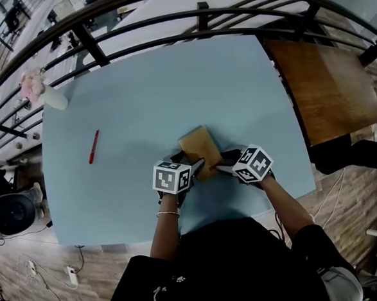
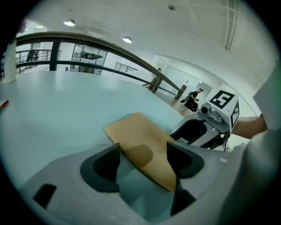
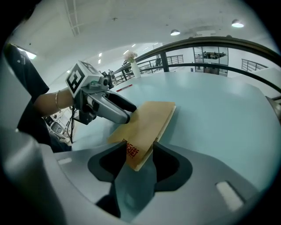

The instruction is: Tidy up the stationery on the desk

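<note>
Closing in from both sides, a person sets two hand-held tools on a thin brown kraft-paper notebook [image 1: 198,147] that lies flat near the front of the pale blue bench [image 1: 244,92]. The right tool [image 3: 138,147] has its jaws spread around the notebook's near corner, by the red print, and no firm pinch shows yet. The left tool [image 2: 142,149] is also spread, with the cover's opposite edge lying between its jaws and one dark tip at the paper. The step in hand appears to be lifting the notebook. It will likely go best if one jaw slips under the edge before the squeeze, with the other tool steadying the cover so the thin book neither slides nor fans open. A slim red pen [image 1: 93,146] waits well apart to the left.
</note>
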### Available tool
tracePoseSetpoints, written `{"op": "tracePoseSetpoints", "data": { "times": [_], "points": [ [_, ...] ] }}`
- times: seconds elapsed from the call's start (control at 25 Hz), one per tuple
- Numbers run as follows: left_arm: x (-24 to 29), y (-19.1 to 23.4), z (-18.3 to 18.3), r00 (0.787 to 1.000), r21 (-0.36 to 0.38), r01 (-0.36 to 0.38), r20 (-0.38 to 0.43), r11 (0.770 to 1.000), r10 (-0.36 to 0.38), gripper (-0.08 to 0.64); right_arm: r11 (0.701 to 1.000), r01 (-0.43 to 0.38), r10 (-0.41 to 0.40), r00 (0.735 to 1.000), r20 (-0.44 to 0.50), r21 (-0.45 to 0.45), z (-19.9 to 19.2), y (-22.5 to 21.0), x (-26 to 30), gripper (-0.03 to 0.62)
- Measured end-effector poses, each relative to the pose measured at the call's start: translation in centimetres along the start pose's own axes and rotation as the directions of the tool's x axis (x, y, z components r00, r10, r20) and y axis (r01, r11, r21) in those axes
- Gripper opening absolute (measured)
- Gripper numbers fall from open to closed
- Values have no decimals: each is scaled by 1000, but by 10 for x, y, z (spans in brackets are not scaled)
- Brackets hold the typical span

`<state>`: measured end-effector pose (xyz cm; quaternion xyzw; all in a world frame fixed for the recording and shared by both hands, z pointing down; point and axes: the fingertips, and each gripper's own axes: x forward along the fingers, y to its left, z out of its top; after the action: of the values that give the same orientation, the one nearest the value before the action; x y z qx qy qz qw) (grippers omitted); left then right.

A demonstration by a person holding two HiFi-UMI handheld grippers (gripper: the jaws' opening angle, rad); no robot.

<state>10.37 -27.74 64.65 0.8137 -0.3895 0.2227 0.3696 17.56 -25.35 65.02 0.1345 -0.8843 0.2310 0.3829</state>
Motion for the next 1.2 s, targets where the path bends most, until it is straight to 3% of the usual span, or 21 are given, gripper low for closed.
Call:
{"op": "tracePoseSetpoints", "data": {
  "times": [0.72,1.2],
  "points": [
    [-3,-9,-23,999,21,-43,-8,999,43,316,998,53,-56,995,77,39,-21,33,6,194],
    [-16,-28,-53,997,23,-69,-22,997,70,316,999,44,-44,998,50,3,-40,59,1,193]
  ]
}}
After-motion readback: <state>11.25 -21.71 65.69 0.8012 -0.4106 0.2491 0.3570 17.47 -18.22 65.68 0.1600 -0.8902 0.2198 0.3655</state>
